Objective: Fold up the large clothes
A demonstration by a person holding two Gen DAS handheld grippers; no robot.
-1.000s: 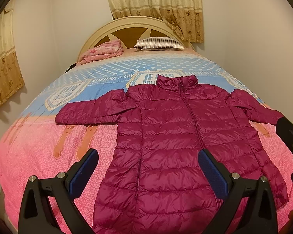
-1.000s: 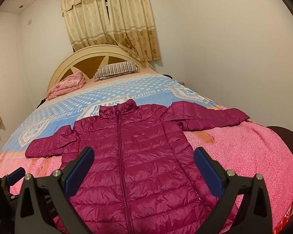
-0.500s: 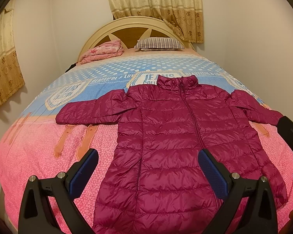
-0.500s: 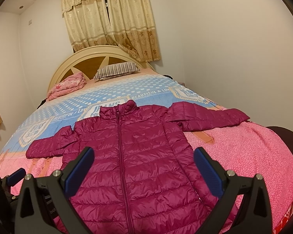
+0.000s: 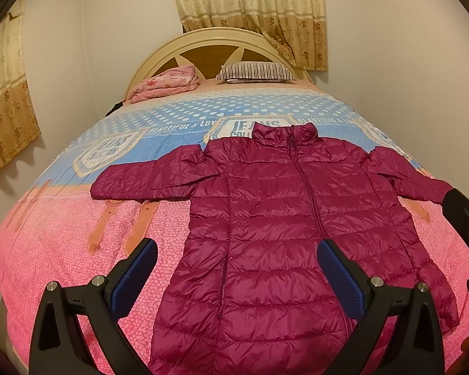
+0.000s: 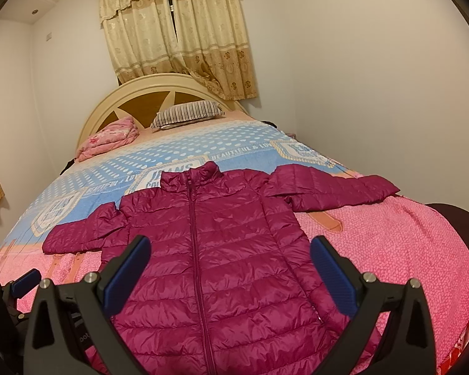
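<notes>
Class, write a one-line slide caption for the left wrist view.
Open left gripper hovers over a zipped magenta puffer jacket spread flat, sleeves out, on a pink-and-blue bed.

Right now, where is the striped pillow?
The striped pillow lies at the head of the bed against the headboard, right of the folded pink blanket and well beyond the jacket collar.

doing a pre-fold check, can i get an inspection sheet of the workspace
surface: bed with pink and blue cover, mostly bare.
job's things: magenta puffer jacket lying flat, front up, zipped, both sleeves spread out sideways.
clutter: striped pillow and folded pink blanket at the headboard, apart from the jacket.
grippers: left claw open, holding nothing; right claw open, holding nothing; both above the jacket's lower part.
cables: nothing seen.
surroundings: curtains, plain walls.
</notes>
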